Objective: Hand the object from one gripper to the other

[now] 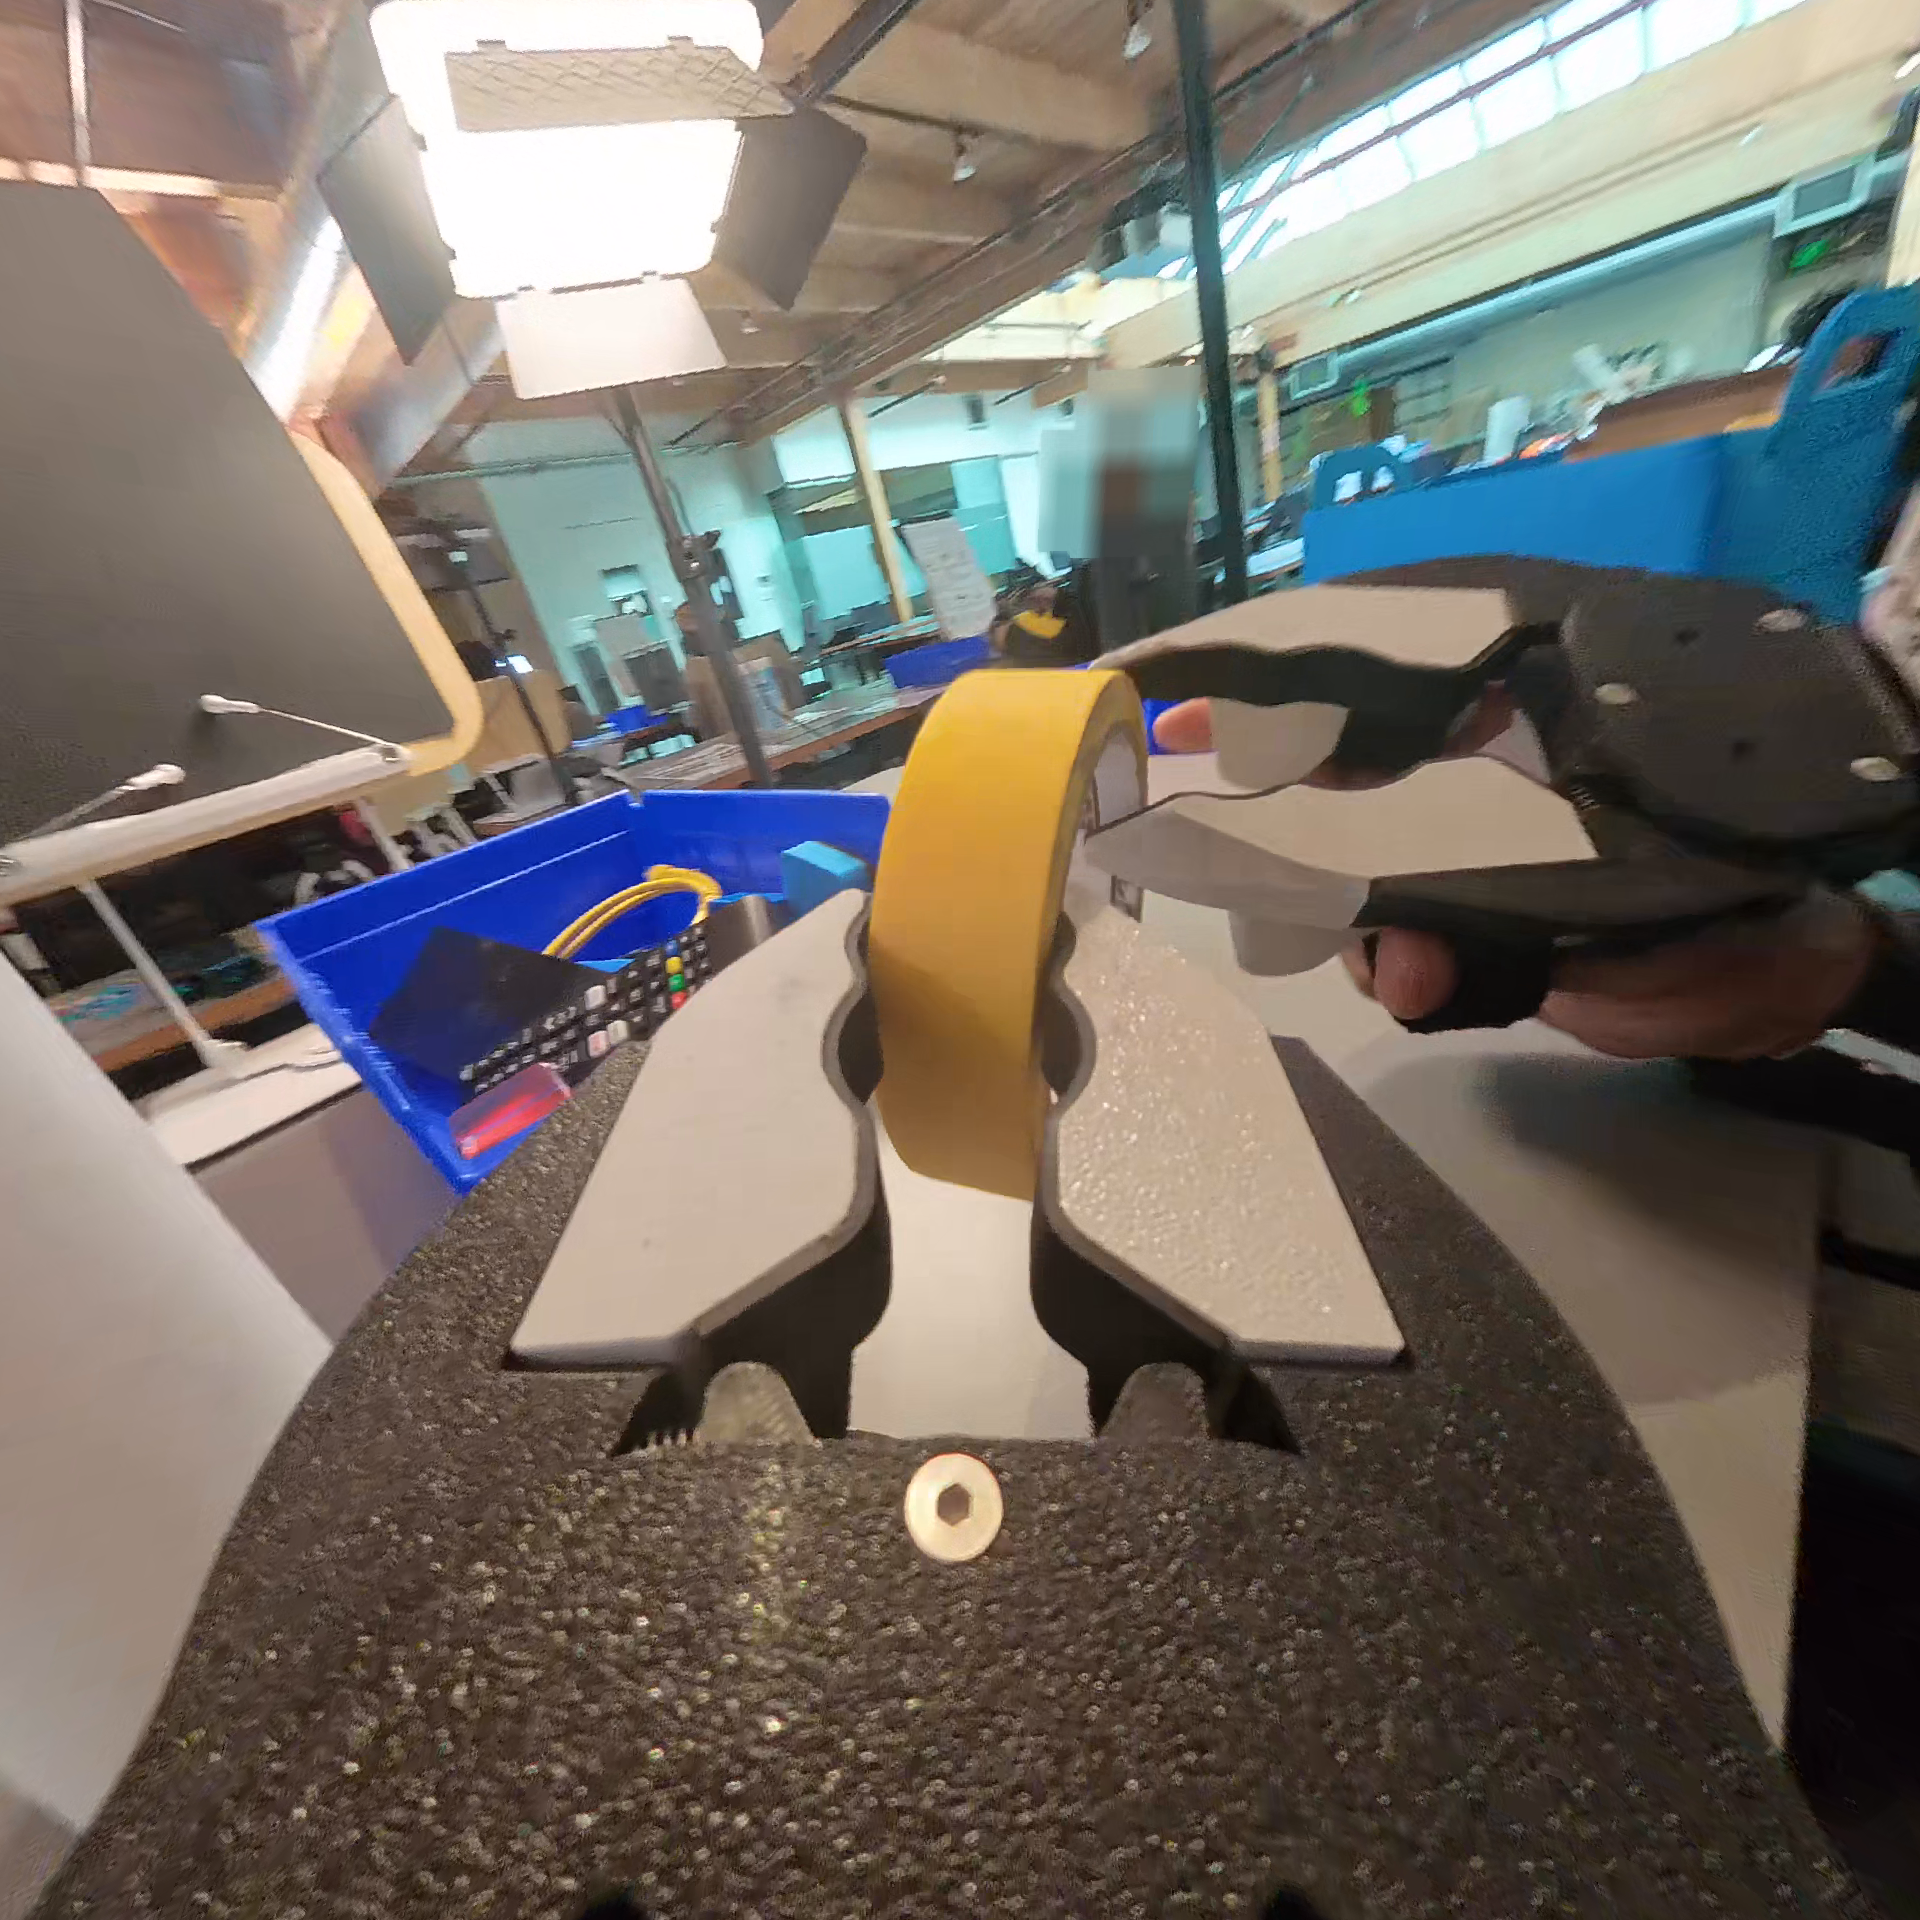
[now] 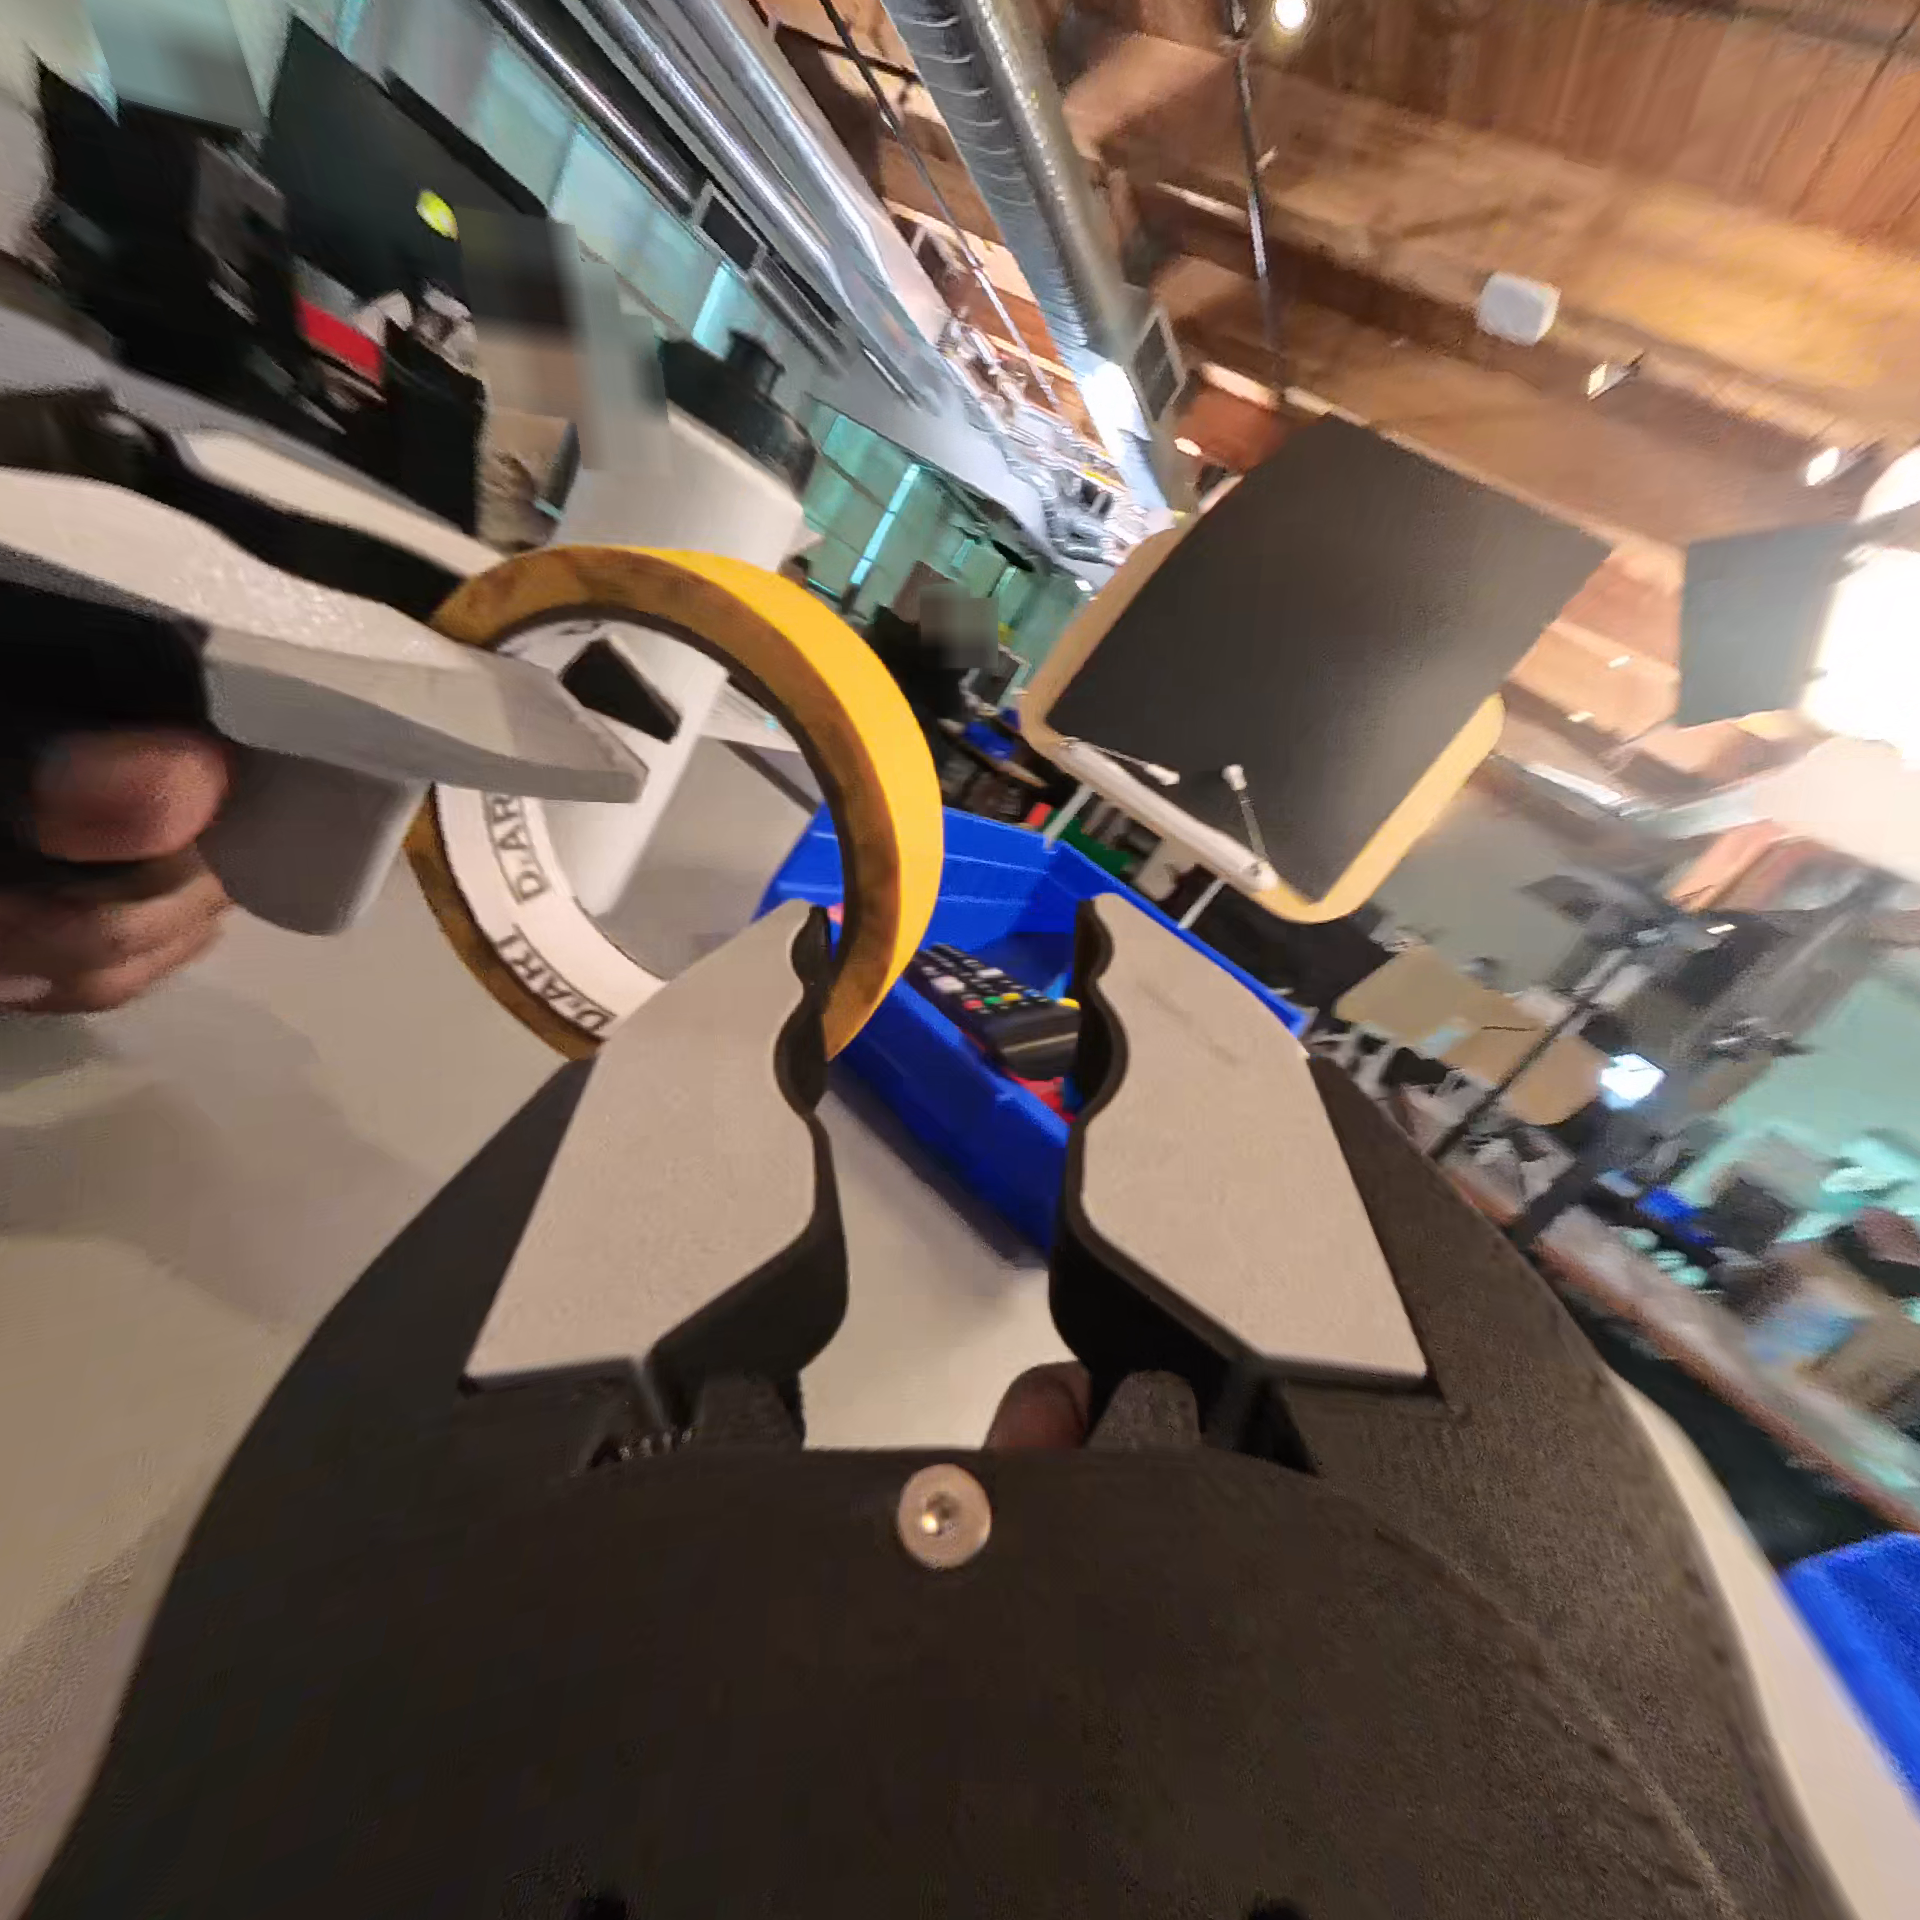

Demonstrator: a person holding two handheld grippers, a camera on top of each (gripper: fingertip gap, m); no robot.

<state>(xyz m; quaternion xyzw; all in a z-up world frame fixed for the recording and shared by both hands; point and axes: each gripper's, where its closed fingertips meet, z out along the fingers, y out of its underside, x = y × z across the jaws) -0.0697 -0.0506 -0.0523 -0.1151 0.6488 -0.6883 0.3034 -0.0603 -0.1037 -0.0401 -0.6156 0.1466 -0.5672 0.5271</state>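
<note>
A roll of yellow tape (image 1: 966, 935) stands upright on edge between the fingers of my left gripper (image 1: 961, 925), which is shut on its band. My right gripper (image 1: 1117, 758) comes in from the right, open, with one finger over the roll's top rim and the other reaching into its hole. In the right wrist view the tape (image 2: 883, 748) hangs from the left gripper (image 2: 623, 727) at the left. Its near rim lies between the open fingers of my right gripper (image 2: 945, 935), close to the left finger.
A blue bin (image 1: 364, 935) holding a remote control (image 1: 582, 1008) and a yellow cable sits on the grey table behind the tape; it also shows in the right wrist view (image 2: 987, 1122). A black board (image 2: 1320, 665) on a stand leans behind the bin. A bright light panel (image 1: 571, 156) hangs overhead.
</note>
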